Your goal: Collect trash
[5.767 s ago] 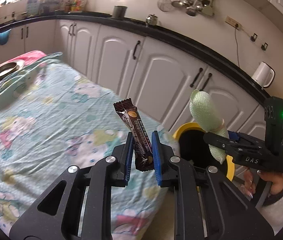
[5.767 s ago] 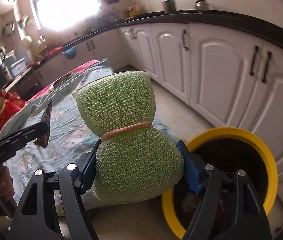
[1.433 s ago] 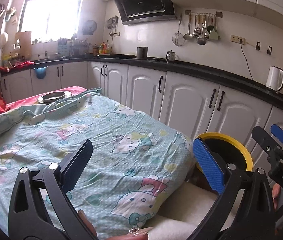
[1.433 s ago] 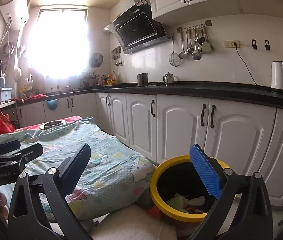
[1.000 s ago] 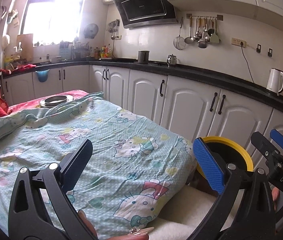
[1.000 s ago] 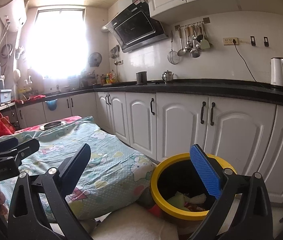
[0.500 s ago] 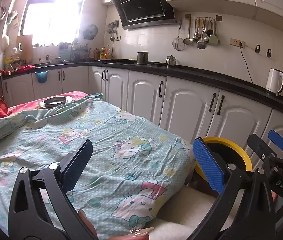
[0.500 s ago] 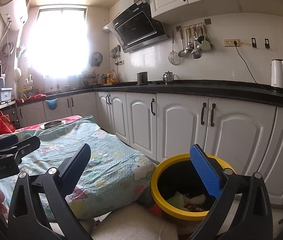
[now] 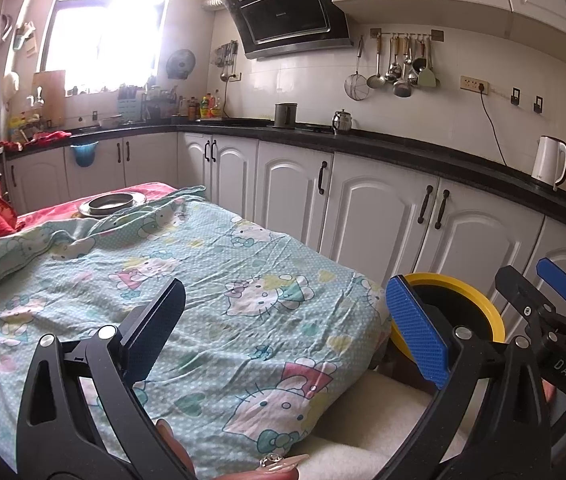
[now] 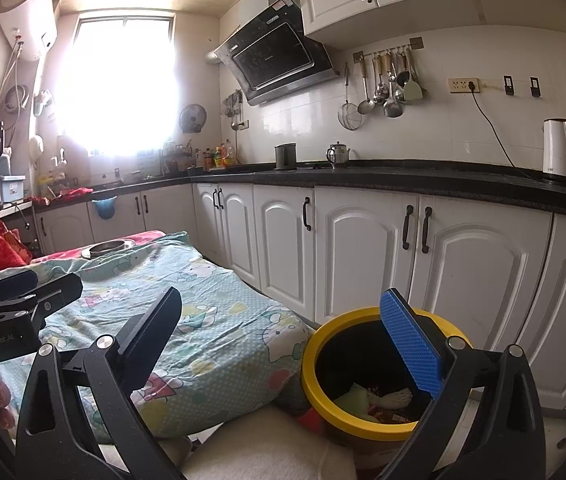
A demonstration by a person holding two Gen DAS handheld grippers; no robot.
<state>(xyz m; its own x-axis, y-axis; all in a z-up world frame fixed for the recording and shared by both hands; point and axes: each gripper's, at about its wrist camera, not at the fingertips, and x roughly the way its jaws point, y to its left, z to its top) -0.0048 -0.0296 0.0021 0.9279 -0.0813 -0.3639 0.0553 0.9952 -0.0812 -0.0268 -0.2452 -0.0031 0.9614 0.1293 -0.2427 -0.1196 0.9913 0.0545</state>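
A yellow-rimmed black trash bin [image 10: 383,316] stands on the floor by the white cabinets; it also shows in the left wrist view [image 9: 479,304]. Inside it lie a green mesh piece [image 10: 353,400] and white scraps [image 10: 393,398]. My left gripper [image 9: 283,328] is open and empty above the Hello Kitty cloth [image 9: 203,280]. My right gripper [image 10: 287,344] is open and empty, its blue pad in front of the bin. Each gripper shows at the edge of the other's view: the right in the left wrist view [image 9: 543,300], the left in the right wrist view [image 10: 23,292].
The cloth covers a table with a metal bowl [image 9: 113,202] at its far end. White cabinets [image 10: 363,248] and a black counter [image 10: 443,180] with a white kettle [image 10: 561,150] run along the right. A pale cushion [image 10: 267,444] lies below the grippers.
Since 5.8 s ago both grippers have opened and no longer hold the snack wrapper and green mesh. Over the last second both drifted only slightly.
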